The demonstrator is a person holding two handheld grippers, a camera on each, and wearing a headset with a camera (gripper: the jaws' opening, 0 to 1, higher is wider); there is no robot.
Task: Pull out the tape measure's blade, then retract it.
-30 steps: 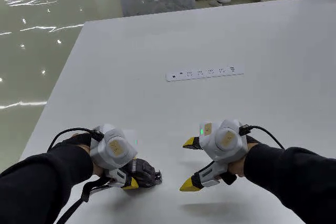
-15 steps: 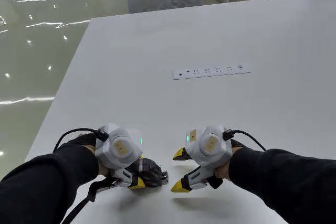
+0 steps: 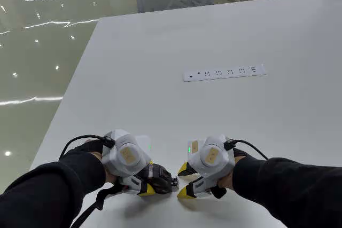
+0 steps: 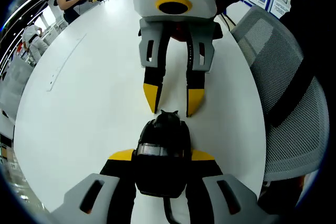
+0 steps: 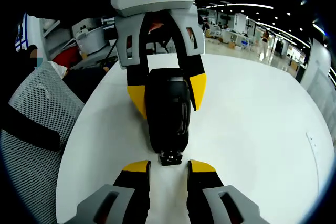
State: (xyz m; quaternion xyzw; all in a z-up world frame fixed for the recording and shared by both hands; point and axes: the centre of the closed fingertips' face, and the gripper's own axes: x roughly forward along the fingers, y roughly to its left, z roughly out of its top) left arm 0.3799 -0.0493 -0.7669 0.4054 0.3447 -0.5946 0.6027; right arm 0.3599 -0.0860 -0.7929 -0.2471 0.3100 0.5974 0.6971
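One tape measure (image 5: 168, 111), two grippers and one power strip (image 3: 224, 72) are on the white bench (image 3: 160, 78). The left gripper (image 4: 161, 156) has its fingers clamped on the black tape measure's case at the near edge of the bench. The right gripper (image 5: 169, 166), which stood apart from the case half a second ago, has come in close. Its fingers are narrowly parted, with the yellow tips flanking the blade's hook end, and the blade is not drawn out.

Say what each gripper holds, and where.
The left gripper clamps the tape measure by its case sides; right gripper holds nothing, jaws open beside the blade hook.
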